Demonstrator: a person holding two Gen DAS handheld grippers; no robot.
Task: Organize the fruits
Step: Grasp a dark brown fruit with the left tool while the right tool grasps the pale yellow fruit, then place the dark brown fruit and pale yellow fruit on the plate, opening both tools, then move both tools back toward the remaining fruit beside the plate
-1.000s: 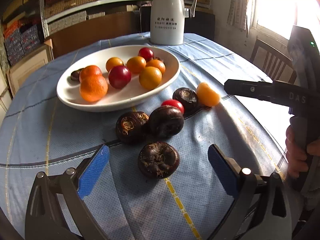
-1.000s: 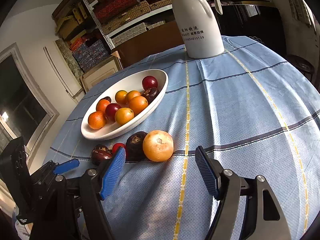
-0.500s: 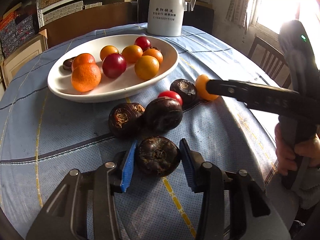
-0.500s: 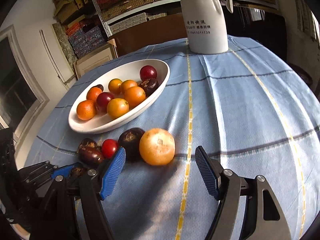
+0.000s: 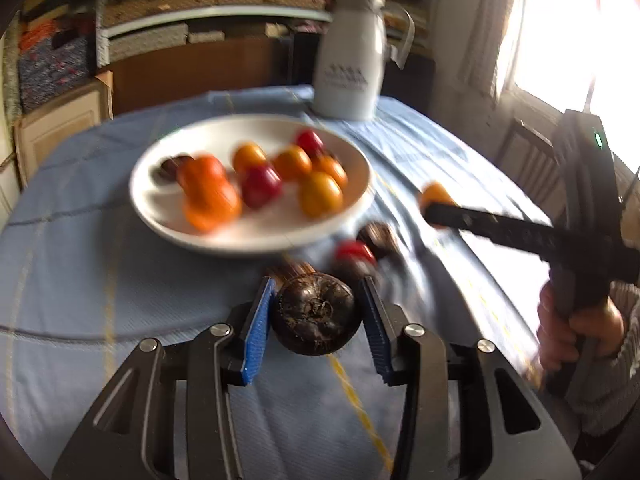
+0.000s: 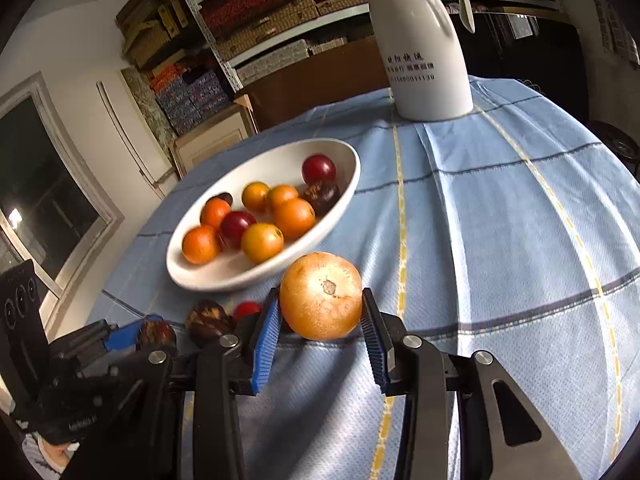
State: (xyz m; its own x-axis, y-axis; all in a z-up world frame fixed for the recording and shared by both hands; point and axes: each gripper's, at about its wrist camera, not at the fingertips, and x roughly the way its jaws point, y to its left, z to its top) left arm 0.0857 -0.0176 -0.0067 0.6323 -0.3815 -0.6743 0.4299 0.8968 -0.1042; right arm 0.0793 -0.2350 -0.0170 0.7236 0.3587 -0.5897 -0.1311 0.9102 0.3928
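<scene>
My left gripper (image 5: 316, 294) is shut on a dark purple fruit (image 5: 314, 314), its blue pads pressing both sides, held just above the blue cloth. My right gripper (image 6: 320, 300) has a pale orange fruit (image 6: 321, 295) between its jaws, which are closing, and both pads touch it. In the left wrist view that orange fruit (image 5: 436, 194) shows at the tip of the right gripper's black finger. The white oval bowl (image 6: 224, 280) behind holds several orange, red and dark fruits. A red fruit (image 6: 246, 308) and a dark fruit (image 6: 208, 318) lie loose by the bowl's near rim.
A tall white jug (image 6: 428, 60) stands at the back of the round table. Shelves of boxes and a cabinet lie beyond it. A chair (image 5: 528, 156) stands at the window side. A person's hand (image 5: 576, 332) grips the right tool near the table's right edge.
The left jaws closed on the dark fruit and lifted it off the cloth toward the bowl. The right jaws narrowed onto the pale orange fruit.
</scene>
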